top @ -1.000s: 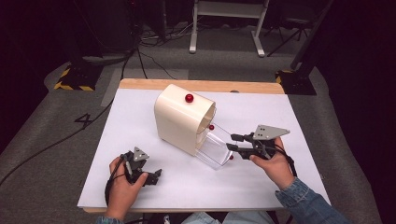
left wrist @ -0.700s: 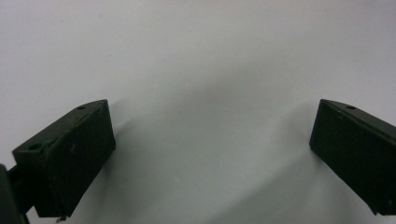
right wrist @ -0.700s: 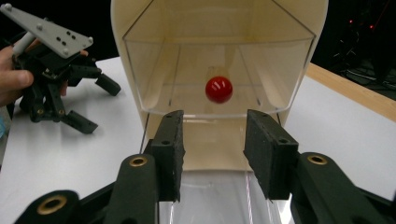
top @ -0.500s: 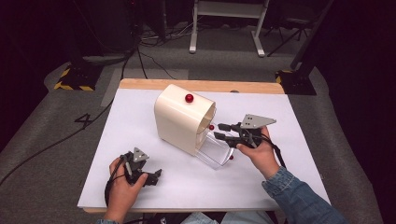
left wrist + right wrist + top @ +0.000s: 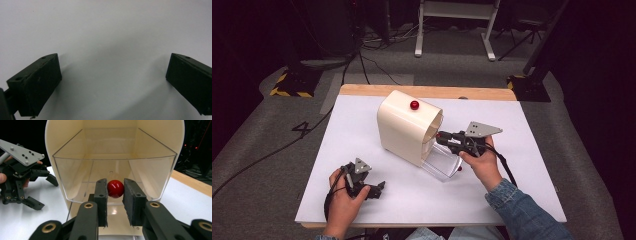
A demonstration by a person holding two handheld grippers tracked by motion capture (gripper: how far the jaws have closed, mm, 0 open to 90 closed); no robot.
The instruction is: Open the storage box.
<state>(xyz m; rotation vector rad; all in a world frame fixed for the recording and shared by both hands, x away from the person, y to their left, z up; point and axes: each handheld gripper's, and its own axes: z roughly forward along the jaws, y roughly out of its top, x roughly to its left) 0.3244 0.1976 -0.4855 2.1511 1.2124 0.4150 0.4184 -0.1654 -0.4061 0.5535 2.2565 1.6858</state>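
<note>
Right gripper [image 5: 115,195] has advanced to the clear drawer [image 5: 112,177], jaws pinching its red knob [image 5: 115,188].
Knob: small, smooth, slippery; grip squarely. Drawer: light, rigid plastic in the cream cabinet [image 5: 404,127]. Left gripper [image 5: 112,82] spread, idle.

cream box [image 5: 404,127], red knob [image 5: 115,188], seemingly clear drawer [image 5: 113,172]

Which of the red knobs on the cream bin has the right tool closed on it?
The red knob on the clear drawer front, pinched by the right tool. The top knob on the cream bin sits free.
</note>
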